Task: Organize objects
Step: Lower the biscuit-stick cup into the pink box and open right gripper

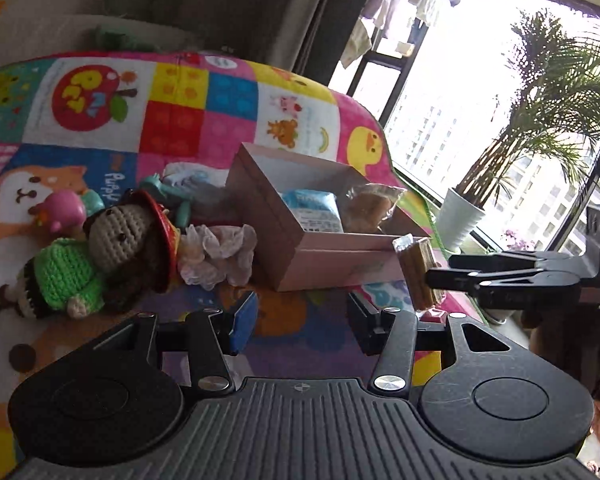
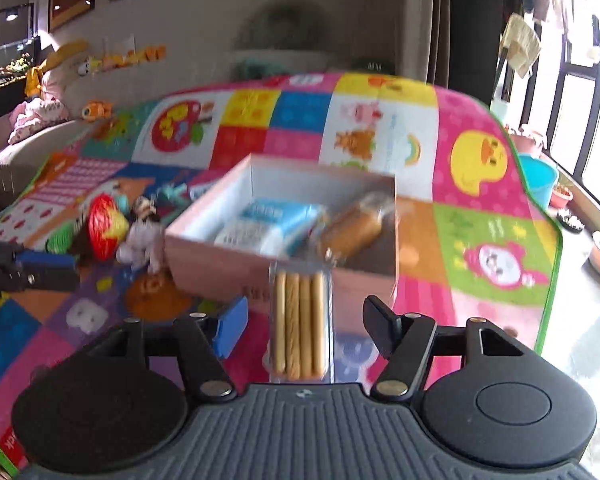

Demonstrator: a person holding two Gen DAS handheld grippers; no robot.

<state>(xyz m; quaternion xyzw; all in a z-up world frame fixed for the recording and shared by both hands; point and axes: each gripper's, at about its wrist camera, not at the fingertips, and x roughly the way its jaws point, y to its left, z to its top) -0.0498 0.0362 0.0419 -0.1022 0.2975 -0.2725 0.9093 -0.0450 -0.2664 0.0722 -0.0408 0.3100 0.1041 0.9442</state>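
A clear pack of biscuit sticks (image 2: pixel 300 324) stands upright between the fingers of my right gripper (image 2: pixel 304 324), and neither pad touches it. The jaws are open. In the left wrist view the same pack (image 1: pixel 418 272) sits at the near right corner of the pink box (image 1: pixel 300 248), just off the right gripper's tips (image 1: pixel 440 276). The box (image 2: pixel 220 268) holds a blue-and-white packet (image 2: pixel 268 224) and a wrapped brown bun (image 2: pixel 352 228). My left gripper (image 1: pixel 300 328) is open with nothing in it, hovering over the mat in front of the box.
A crochet doll (image 1: pixel 116 240), a pink toy (image 1: pixel 62 210), a teal toy (image 1: pixel 172 192) and a pale ruffled item (image 1: pixel 216 256) lie left of the box on the colourful mat (image 1: pixel 180 120). A potted palm (image 1: pixel 460 216) stands by the window past the mat's right edge.
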